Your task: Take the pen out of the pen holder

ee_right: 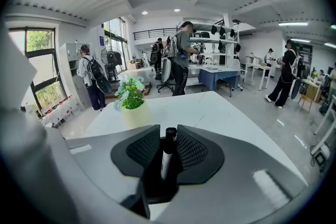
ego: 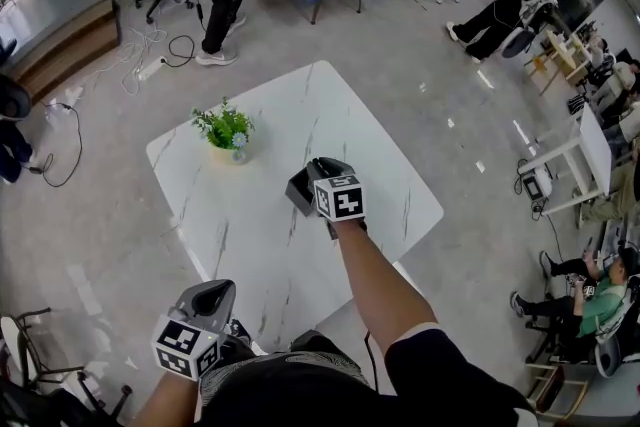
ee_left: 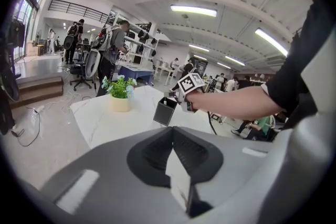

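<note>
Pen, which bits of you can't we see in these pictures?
- Right gripper view: the pen stands between the jaws, but its lower end is lost in the dark beneath them.
- Head view: the right gripper covers the pen and much of the pen holder.
- Left gripper view: the pen is too small to pick out above the pen holder.

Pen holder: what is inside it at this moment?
One pen stands in the pen holder, and the right gripper is shut on its upper part. The pen's lower end and the holder's bottom are covered by the gripper, so I cannot see anything else inside.
</note>
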